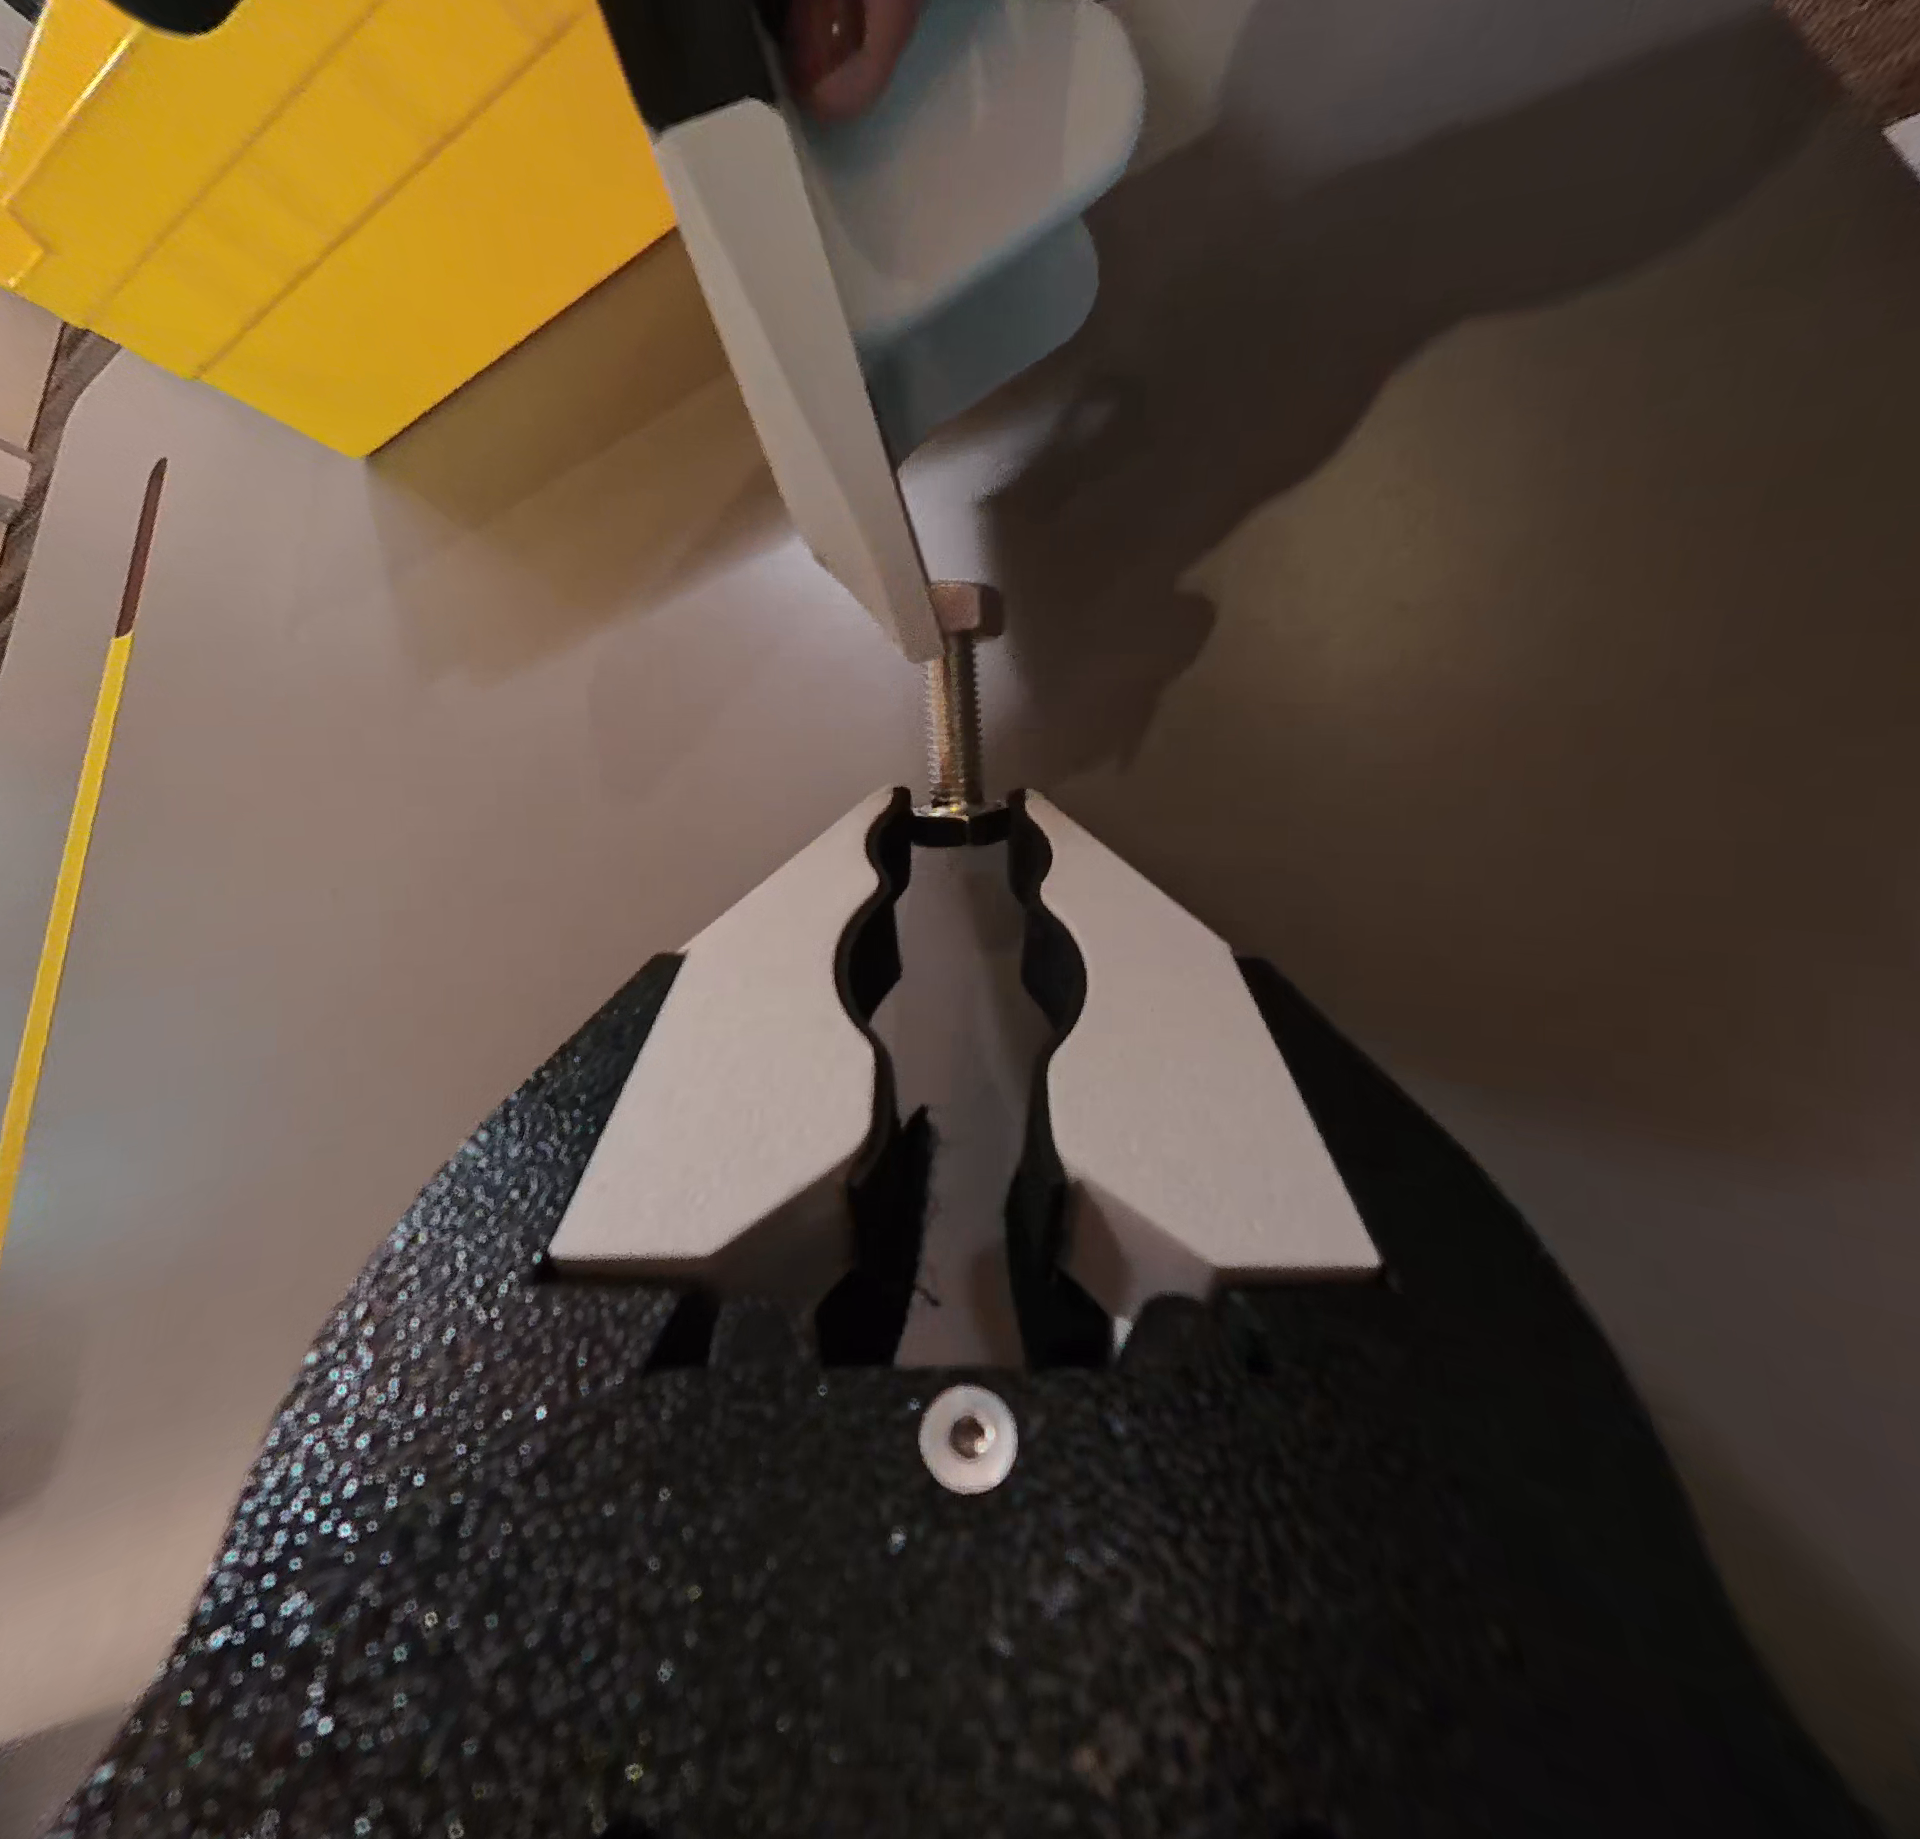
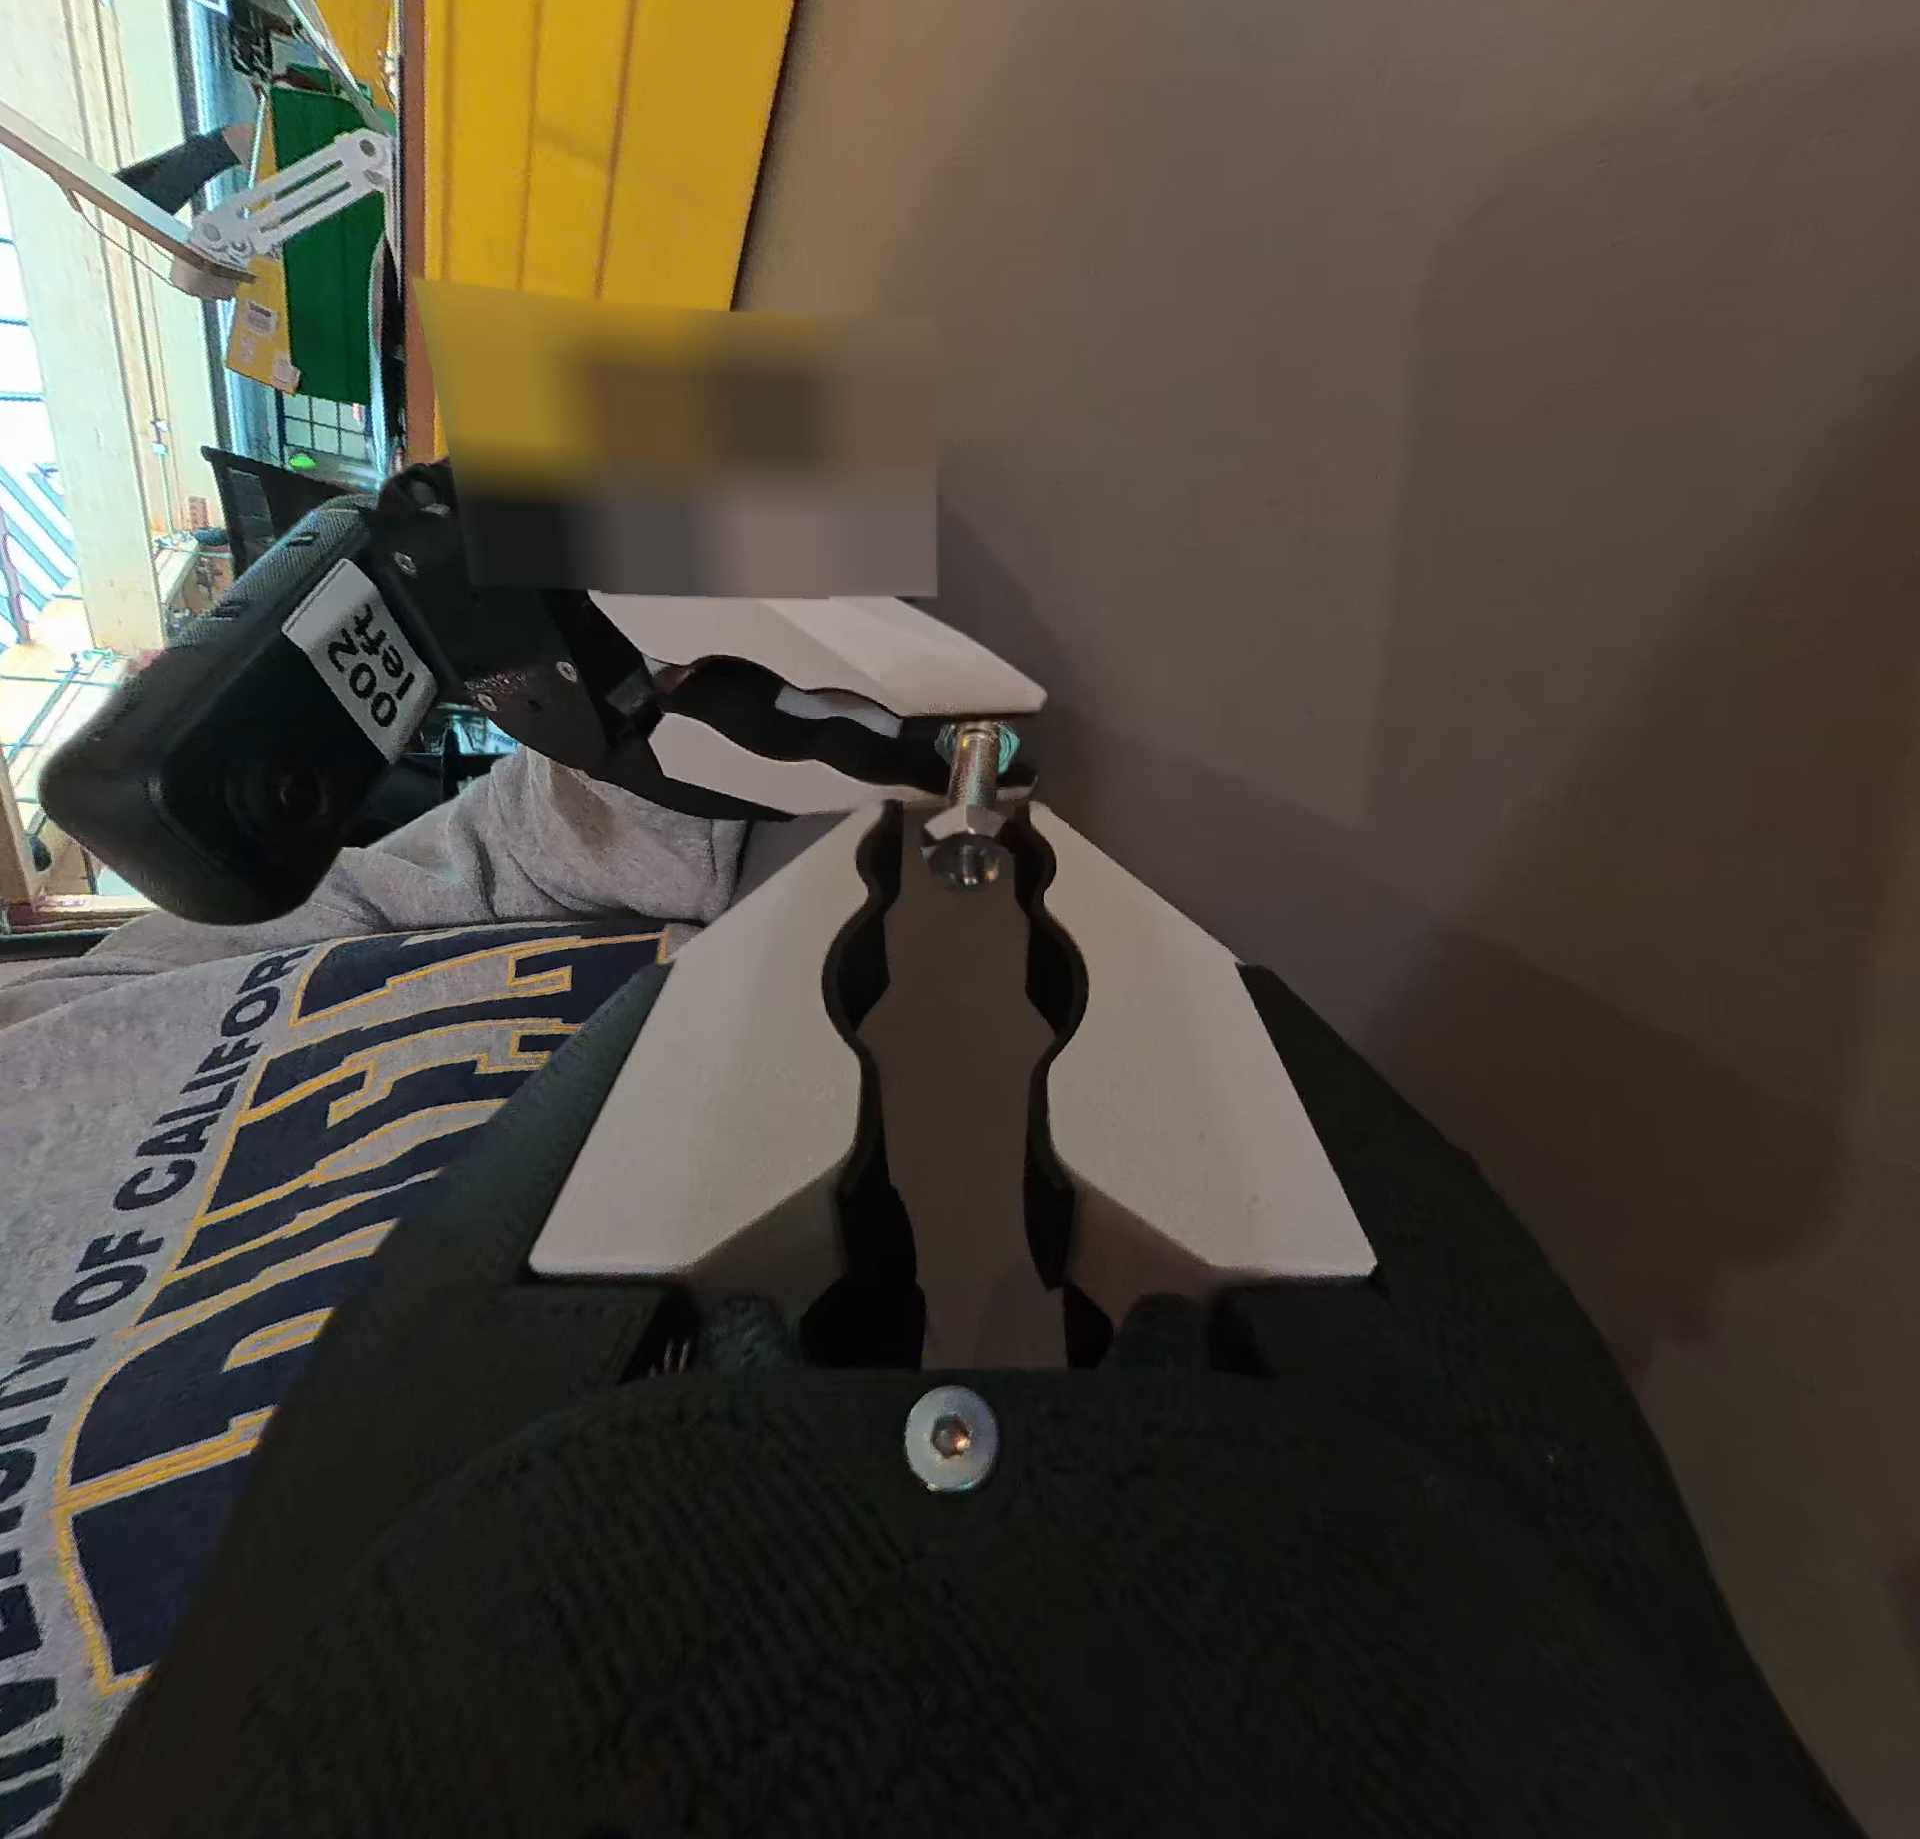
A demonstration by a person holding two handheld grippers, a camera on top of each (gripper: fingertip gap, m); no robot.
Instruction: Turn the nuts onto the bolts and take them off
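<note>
A silver bolt (image 1: 954, 714) is held in the air between my two grippers, over the white table (image 1: 416, 750). My left gripper (image 1: 956, 815) is shut on the hex head (image 1: 956, 827) at the bolt's near end. The right gripper's white finger (image 1: 831, 418) comes down from above and meets the nut (image 1: 968, 609) at the bolt's far end. In the right wrist view my right gripper (image 2: 964, 815) is shut on the nut (image 2: 964, 839), whose hole faces the camera. The bolt (image 2: 968, 755) runs on to the left gripper (image 2: 987, 740), which enters from the left.
A yellow bin (image 1: 343, 179) stands on the table behind the grippers and also shows in the right wrist view (image 2: 623, 106). A thin yellow stick (image 1: 73, 854) lies at the left edge. A person's grey sweatshirt (image 2: 208, 1114) is close at lower left. A hand (image 1: 831, 33) holds the right gripper.
</note>
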